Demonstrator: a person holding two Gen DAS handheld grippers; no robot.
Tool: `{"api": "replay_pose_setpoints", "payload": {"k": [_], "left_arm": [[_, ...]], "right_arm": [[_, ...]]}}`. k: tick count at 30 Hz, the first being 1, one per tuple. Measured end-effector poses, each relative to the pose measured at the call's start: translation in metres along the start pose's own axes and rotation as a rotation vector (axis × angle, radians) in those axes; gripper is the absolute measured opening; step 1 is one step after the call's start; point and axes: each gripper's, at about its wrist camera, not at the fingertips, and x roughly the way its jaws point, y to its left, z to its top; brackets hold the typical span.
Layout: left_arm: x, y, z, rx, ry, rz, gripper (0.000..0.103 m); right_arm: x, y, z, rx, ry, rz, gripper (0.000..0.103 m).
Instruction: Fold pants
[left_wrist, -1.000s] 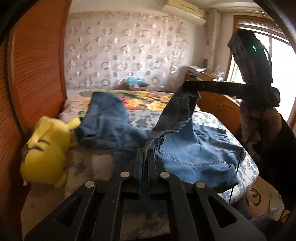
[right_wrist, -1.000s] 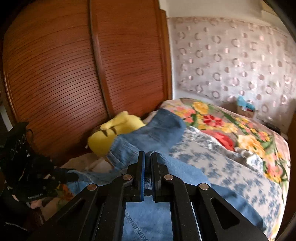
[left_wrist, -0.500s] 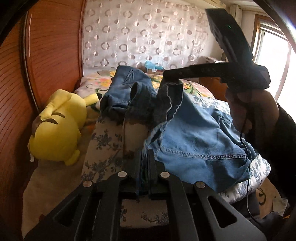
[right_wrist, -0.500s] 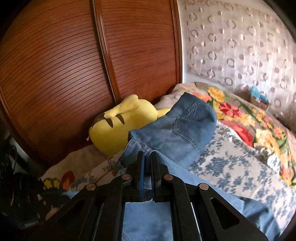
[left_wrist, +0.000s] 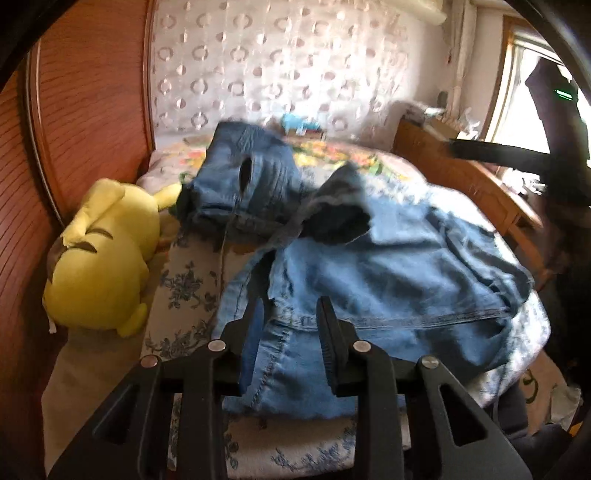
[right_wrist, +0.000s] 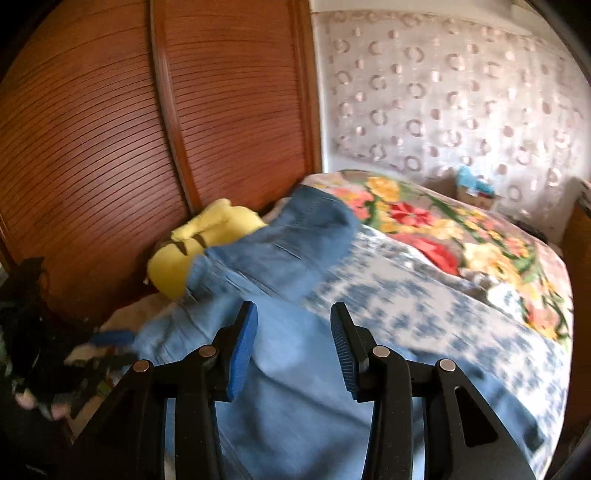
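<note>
Since a second earlier, both grippers had let go of the denim they had been pinching, and the pants (left_wrist: 388, 273) had dropped from a lifted drape into a loose heap on the bed (left_wrist: 184, 291), at its near end on the blue-flowered cover. The largest part, the pale seat and waist panel, lay flat and broad directly ahead of and under the left gripper (left_wrist: 291, 332), whose jaws were opening with a seam edge of the cloth between them but no longer pressed. A darker leg ran away from that gripper toward the far left, its rumpled end lying beside the yellow plush toy (left_wrist: 99, 254), so the long axis went roughly from the near edge toward the wooden wardrobe (right_wrist: 147, 129). The right gripper (right_wrist: 293, 347) was also opening, its blue pads apart, with light denim (right_wrist: 295, 406) under and between them, untouched as far as the blurred view shows. Judged from this, the left gripper sat nearer the waist edge, and the next fold would probably have to follow that leg line.
</note>
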Motion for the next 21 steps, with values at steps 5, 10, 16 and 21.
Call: {"api": "replay_pose_setpoints", "payload": {"k": [5,10,16,21], "left_arm": [[0.028,0.002,-0.004,0.0,0.063,0.008,0.031],[0.038,0.0,-0.007,0.018,0.069,0.011,0.023],[0.002,0.006,-0.002,0.01,0.008,0.018,0.008],[-0.027,0.021,-0.004,0.01,0.011,0.028,0.008]], "right_arm": [[-0.049,-0.024,-0.04,0.042,0.002,-0.072,0.043],[-0.091,-0.038,-0.071,0.103,0.006,-0.123,0.043],[-0.111,-0.043,-0.084,0.159,0.002,-0.143,0.043],[-0.131,-0.045,-0.088,0.183,-0.018,-0.17,0.043]]}}
